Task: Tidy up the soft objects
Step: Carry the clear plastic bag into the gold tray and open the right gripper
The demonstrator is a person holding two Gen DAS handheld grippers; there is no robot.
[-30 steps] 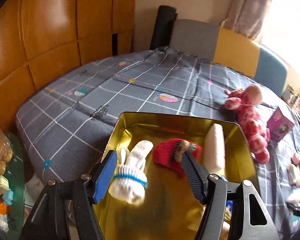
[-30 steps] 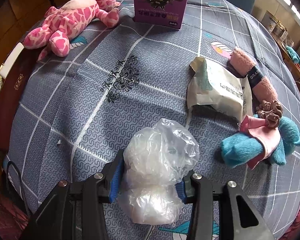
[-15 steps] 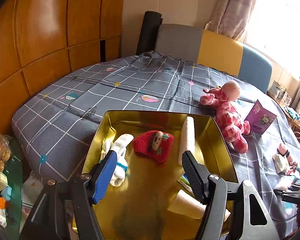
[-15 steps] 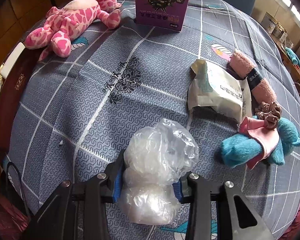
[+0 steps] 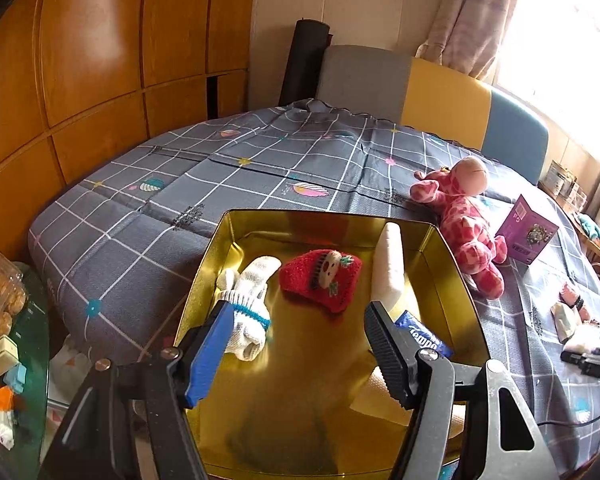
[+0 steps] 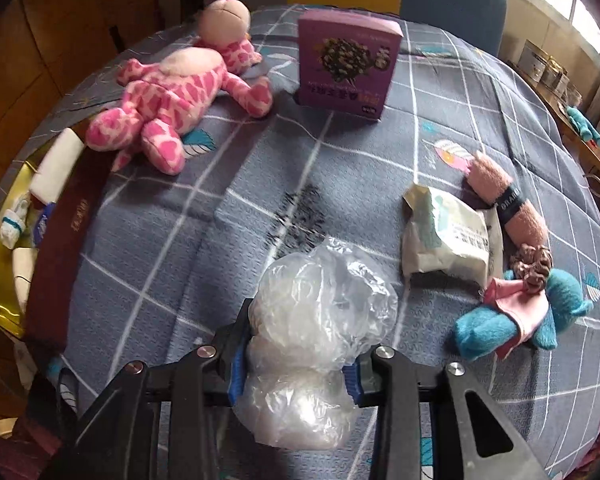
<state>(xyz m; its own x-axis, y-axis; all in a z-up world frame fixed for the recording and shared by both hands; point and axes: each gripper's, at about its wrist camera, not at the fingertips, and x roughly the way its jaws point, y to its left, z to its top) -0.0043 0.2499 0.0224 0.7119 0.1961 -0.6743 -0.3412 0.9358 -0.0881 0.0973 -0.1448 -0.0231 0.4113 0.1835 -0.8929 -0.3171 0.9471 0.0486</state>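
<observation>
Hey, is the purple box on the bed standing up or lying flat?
Upright. The purple box stands on its bottom edge on the bedspread, printed front facing the right camera.

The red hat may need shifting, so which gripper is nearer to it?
Left. The left gripper hovers over the gold tin just short of the red hat; the right gripper is off across the bed.

tin: near edge cut off | tissue pack: half behind finger | bedspread print: blurred
</observation>
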